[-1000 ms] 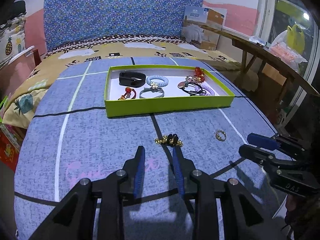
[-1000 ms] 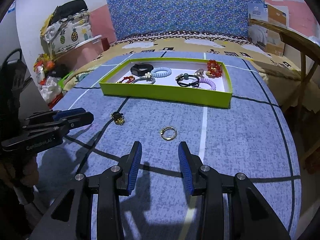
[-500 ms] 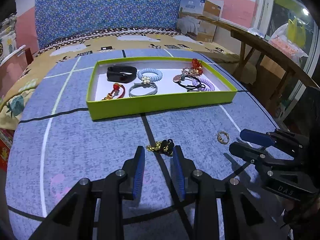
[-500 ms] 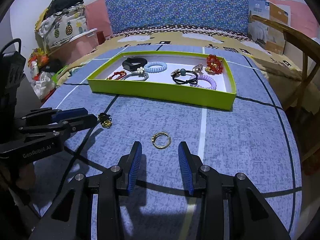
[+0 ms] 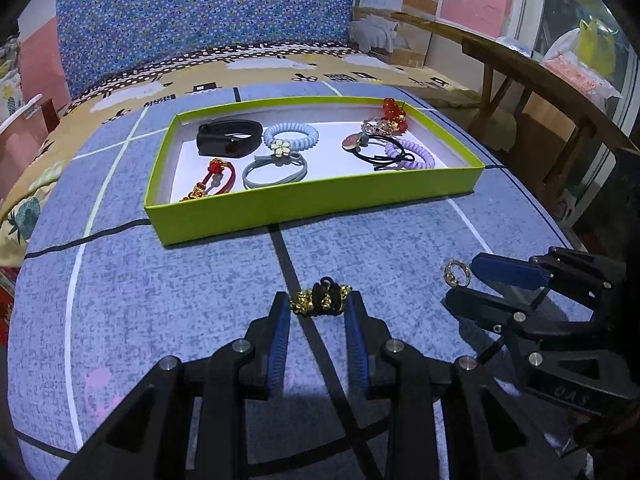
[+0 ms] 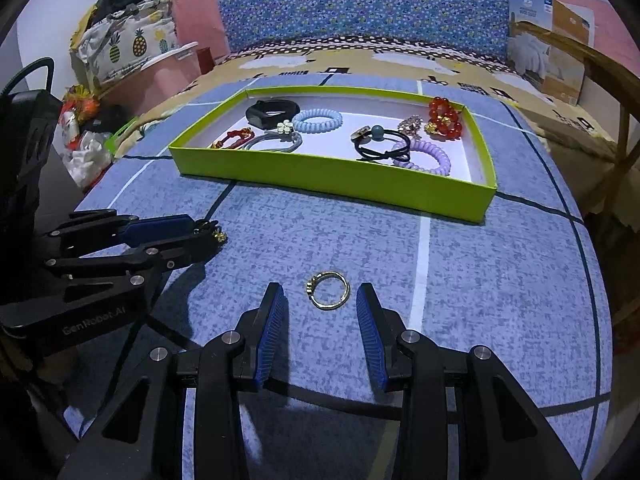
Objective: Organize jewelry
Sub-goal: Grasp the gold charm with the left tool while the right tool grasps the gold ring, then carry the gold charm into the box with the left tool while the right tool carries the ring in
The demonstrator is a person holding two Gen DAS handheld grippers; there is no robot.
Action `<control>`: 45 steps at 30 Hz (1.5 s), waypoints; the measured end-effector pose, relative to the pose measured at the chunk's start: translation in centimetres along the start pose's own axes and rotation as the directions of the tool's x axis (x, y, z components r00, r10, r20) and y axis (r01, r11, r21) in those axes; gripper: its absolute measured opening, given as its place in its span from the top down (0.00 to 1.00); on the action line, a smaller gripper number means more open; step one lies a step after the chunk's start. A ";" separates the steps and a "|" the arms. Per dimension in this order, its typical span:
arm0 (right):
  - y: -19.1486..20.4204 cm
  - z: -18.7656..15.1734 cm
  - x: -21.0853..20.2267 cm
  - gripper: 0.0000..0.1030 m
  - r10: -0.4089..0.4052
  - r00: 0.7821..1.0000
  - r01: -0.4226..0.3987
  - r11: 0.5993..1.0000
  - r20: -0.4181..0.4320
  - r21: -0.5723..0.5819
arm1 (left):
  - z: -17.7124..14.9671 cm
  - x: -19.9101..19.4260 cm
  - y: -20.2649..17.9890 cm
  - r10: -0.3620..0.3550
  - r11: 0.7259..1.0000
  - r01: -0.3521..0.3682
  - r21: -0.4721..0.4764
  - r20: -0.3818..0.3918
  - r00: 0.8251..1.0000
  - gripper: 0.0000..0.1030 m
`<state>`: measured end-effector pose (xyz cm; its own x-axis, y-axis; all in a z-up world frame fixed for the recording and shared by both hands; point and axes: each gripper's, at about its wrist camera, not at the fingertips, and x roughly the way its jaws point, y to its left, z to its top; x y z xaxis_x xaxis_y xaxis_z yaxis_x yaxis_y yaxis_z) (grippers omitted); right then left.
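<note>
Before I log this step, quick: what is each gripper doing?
Left gripper: open, around the black-and-gold charm.
Right gripper: open, around the ring.

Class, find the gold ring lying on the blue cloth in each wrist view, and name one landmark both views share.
Left wrist view: gold ring, right of centre, beside the right tongs.
Right wrist view: gold ring, lower centre, between the open right tongs.
Shared landmark: green tray.

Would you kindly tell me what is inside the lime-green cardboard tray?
The lime-green cardboard tray holds a black wristband, blue coil tie, grey elastic, red cord bracelet, black elastic, lilac coil and red beads. Its near wall hides the floor's front strip.
</note>
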<state>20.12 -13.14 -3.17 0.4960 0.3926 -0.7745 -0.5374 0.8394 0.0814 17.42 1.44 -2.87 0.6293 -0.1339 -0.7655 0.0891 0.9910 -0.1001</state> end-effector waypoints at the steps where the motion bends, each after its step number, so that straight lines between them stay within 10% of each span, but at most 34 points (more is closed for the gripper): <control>1: 0.0 0.1 0.1 0.62 -0.003 1.000 0.003 1.000 -0.004 -0.002 | 0.0 0.0 0.1 -0.002 1.000 0.002 -0.002 0.001 1.000 0.72; 8: 0.5 0.5 0.6 0.63 -0.033 0.999 0.032 0.999 -0.021 -0.037 | 0.0 -0.1 0.4 -0.004 1.000 0.004 -0.010 0.003 1.000 0.77; 11: 0.4 0.4 0.5 0.77 -0.056 0.998 0.056 0.998 -0.017 -0.043 | 0.0 -0.2 0.6 -0.004 1.000 0.004 -0.014 0.004 1.000 0.78; 45: -2.2 7.8 -0.5 0.77 0.041 0.990 -0.039 0.999 0.132 -0.016 | 7.2 -1.0 3.3 -0.015 1.000 0.012 0.020 0.149 0.989 0.78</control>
<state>26.36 -12.24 2.00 0.5589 0.4728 -0.6812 -0.5675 0.8171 0.1014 22.63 4.83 2.10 0.7361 -0.1479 -0.6605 0.1122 0.9890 -0.0964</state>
